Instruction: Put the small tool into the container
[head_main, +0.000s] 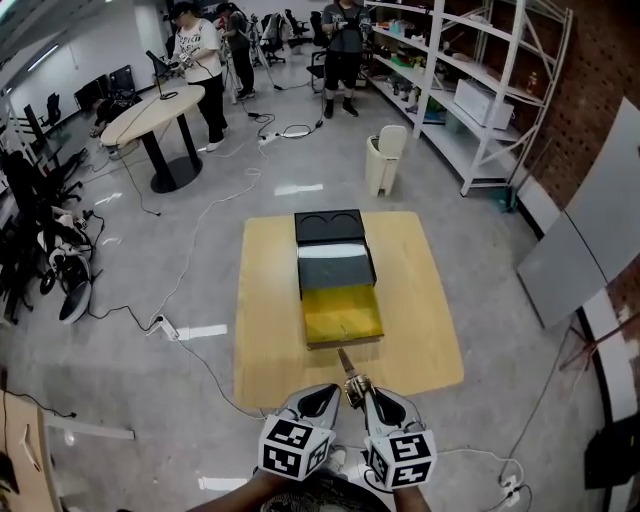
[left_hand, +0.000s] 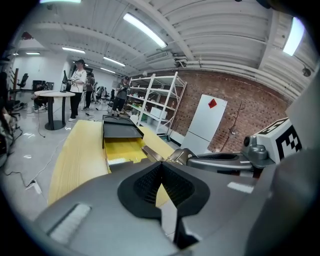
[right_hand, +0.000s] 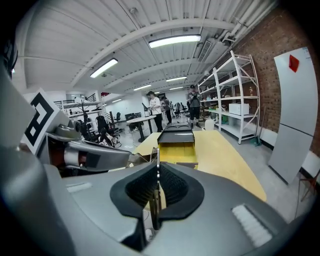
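Note:
A black container (head_main: 329, 228) lies open on the wooden table (head_main: 420, 300); it has a grey middle part and a yellow tray (head_main: 342, 314) nearest me. Both grippers hang side by side just off the table's near edge. My right gripper (head_main: 362, 388) is shut on the small tool (head_main: 346, 364), a thin flat blade that points toward the yellow tray. The blade shows edge-on between the pads in the right gripper view (right_hand: 158, 167). My left gripper (head_main: 325, 392) is shut with nothing in it, its pads touching (left_hand: 160, 167). In the left gripper view the tool (left_hand: 152, 153) sticks out beside the tray (left_hand: 122, 147).
A white bin (head_main: 385, 160) stands beyond the table's far end. Metal shelving (head_main: 480, 90) and grey panels (head_main: 590, 240) line the right side. People stand at the back near a round table (head_main: 155, 110). Cables and a power strip (head_main: 165, 327) lie on the floor at left.

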